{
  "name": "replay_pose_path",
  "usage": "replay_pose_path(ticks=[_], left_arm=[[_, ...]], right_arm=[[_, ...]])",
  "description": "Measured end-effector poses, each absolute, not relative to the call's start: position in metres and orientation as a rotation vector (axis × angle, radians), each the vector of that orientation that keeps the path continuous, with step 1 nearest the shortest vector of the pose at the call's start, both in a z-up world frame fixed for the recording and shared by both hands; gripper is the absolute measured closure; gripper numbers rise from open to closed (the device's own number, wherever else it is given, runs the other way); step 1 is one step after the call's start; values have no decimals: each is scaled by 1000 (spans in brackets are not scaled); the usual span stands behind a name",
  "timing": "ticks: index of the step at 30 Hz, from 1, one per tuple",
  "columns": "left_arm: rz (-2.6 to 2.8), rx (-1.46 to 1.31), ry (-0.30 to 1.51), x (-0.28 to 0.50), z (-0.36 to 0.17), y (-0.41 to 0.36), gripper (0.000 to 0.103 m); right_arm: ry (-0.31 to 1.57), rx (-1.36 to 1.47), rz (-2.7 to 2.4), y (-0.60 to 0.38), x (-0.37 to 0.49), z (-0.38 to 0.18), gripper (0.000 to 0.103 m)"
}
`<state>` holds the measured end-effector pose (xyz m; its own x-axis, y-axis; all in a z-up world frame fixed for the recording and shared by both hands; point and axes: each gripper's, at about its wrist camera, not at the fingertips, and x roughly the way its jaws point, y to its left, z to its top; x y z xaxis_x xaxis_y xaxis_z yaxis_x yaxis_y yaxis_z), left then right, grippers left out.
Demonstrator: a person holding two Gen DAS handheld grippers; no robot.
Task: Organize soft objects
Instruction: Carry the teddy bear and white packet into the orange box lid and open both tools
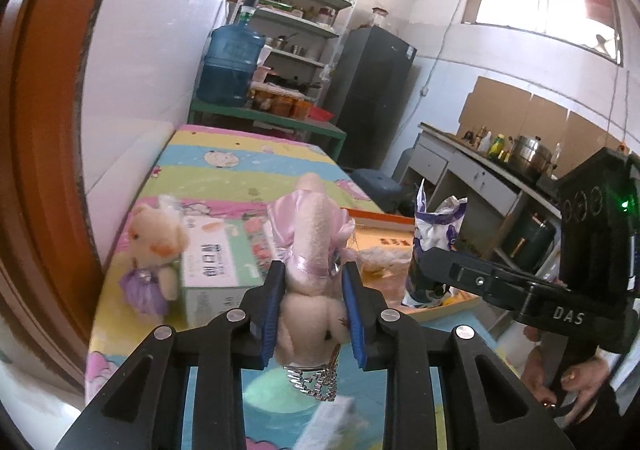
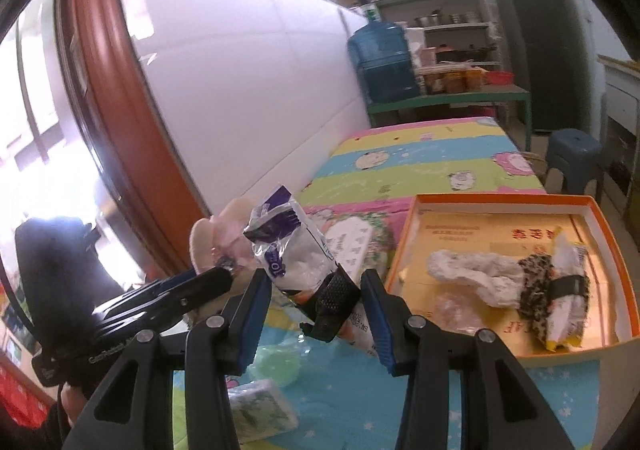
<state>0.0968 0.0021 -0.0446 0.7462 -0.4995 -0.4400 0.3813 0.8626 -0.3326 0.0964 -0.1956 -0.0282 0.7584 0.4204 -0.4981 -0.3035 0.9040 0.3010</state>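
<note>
My left gripper [image 1: 313,274] is shut on a pink plush rabbit [image 1: 314,250] in a lilac bow and holds it above the table, its keychain [image 1: 316,378] hanging below. A second plush toy in a purple dress [image 1: 154,254] leans on a tissue box [image 1: 218,254]. My right gripper [image 2: 314,286] is shut on a purple-and-white tissue pack [image 2: 286,250] fitted with a black clip [image 2: 334,302], held up left of the orange tray [image 2: 616,250]. The right gripper also shows in the left wrist view [image 1: 424,270], and the left one in the right wrist view [image 2: 224,270].
The tray holds a crumpled white cloth [image 2: 468,270] and a leopard-print bundle [image 2: 556,286]. A small tissue pack [image 2: 260,414] and a green disc [image 2: 276,366] lie on the colourful tablecloth [image 2: 420,166]. A white wall is left, a blue stool [image 2: 574,154] right.
</note>
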Motion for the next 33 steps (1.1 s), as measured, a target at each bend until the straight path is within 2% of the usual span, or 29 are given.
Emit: replay_pose_path(ticks=[18,33], left_arm=[[-573,-223,553,109,-34,-105,73],[-575,-202,629,139,-65,-165,73]], right_arm=[[498,332,209,-306,76,-26,56],[536,359,45,-366,92,-55,56]])
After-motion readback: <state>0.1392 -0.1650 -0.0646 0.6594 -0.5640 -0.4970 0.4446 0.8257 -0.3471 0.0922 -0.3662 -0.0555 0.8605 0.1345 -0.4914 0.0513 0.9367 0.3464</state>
